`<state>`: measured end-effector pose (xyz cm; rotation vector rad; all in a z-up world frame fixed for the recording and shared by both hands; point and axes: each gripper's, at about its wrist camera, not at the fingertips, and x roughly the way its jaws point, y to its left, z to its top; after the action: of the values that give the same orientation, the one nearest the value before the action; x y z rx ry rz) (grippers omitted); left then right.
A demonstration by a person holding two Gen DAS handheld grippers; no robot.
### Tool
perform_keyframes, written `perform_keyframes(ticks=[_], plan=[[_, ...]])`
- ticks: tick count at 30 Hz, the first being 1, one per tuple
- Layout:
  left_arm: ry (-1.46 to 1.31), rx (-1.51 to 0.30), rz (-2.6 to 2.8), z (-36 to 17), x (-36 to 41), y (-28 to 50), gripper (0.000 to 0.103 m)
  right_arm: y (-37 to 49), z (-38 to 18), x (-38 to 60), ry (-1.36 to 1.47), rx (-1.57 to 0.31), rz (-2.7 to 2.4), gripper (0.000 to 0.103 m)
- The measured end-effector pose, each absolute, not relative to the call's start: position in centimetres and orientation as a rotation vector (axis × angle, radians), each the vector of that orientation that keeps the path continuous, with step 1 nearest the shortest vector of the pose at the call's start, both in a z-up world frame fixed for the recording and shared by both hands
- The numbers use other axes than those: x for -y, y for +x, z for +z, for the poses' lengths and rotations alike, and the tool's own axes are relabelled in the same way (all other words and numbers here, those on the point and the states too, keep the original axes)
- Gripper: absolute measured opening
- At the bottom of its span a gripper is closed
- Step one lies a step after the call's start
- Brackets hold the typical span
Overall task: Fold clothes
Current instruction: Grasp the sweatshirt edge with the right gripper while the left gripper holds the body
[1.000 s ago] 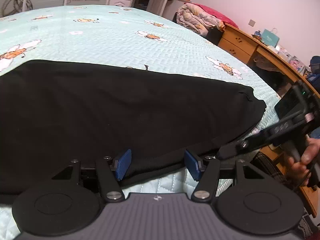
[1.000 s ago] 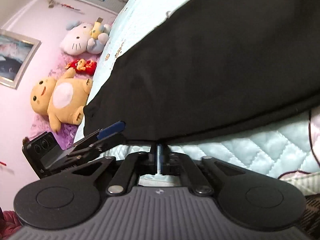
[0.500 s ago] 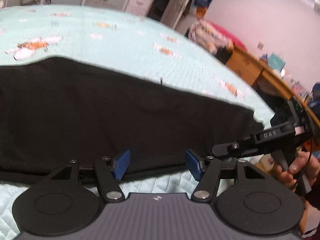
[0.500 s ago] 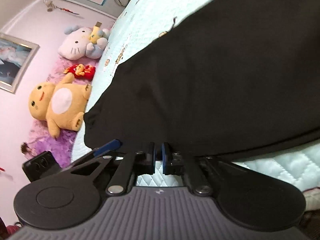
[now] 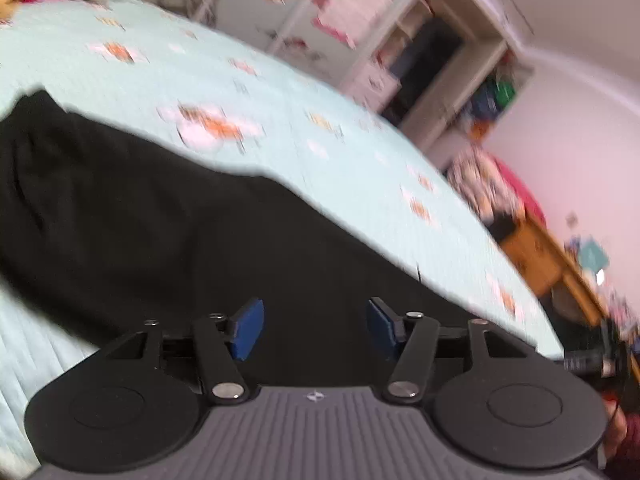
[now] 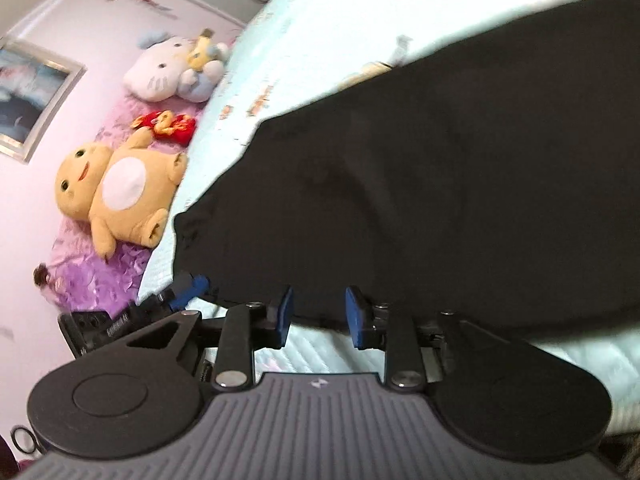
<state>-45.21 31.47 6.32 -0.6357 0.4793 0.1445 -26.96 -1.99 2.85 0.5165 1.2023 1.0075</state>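
From just behind each claw we look forward and slightly down, close over the bed (image 5: 328, 152): our left wrist view faces the wardrobe (image 5: 420, 52), our right wrist view the plush toys (image 6: 116, 192), and both share the black garment (image 6: 460, 184).

The right gripper (image 6: 316, 316) is opening: its blue pads (image 6: 285, 314), pressed almost together a second ago, now stand apart, the black garment (image 6: 440, 184) edge just beyond them and no cloth pinched between them. In its view, the left gripper (image 6: 188, 290) at 9 o'clock has shifted and points further toward the garment. The left wrist view has rolled and swung: the bedspread (image 5: 320, 120) now slopes from 10 o'clock to 4 o'clock, heavily blurred, and the garment's end, unseen before, shows at 9 o'clock.
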Motion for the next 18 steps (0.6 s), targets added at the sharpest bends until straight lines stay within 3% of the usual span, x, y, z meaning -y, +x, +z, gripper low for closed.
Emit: perform_keyframes(ticks=[7,9,11,18], plan=[[-0.666,-0.585,0.163,5.4,-35.8,-42.2,0.062,-24.9,2.1,-5.0,0.628,-1.184,1.061,0.03],[-0.667,-0.659,0.171,4.1,-36.0,-42.6,0.057,-24.8,0.9,-6.9,0.646,-1.211,1.066,0.03],[-0.678,-0.72,0.152,2.9,-36.1,-43.8,0.04,-25.4,0.0,-8.1,0.606,-1.249,1.07,0.028],[-0.612,-0.772,0.078,4.8,-36.1,-46.6,0.039,-27.6,1.3,-8.5,0.442,-1.319,1.192,0.028]])
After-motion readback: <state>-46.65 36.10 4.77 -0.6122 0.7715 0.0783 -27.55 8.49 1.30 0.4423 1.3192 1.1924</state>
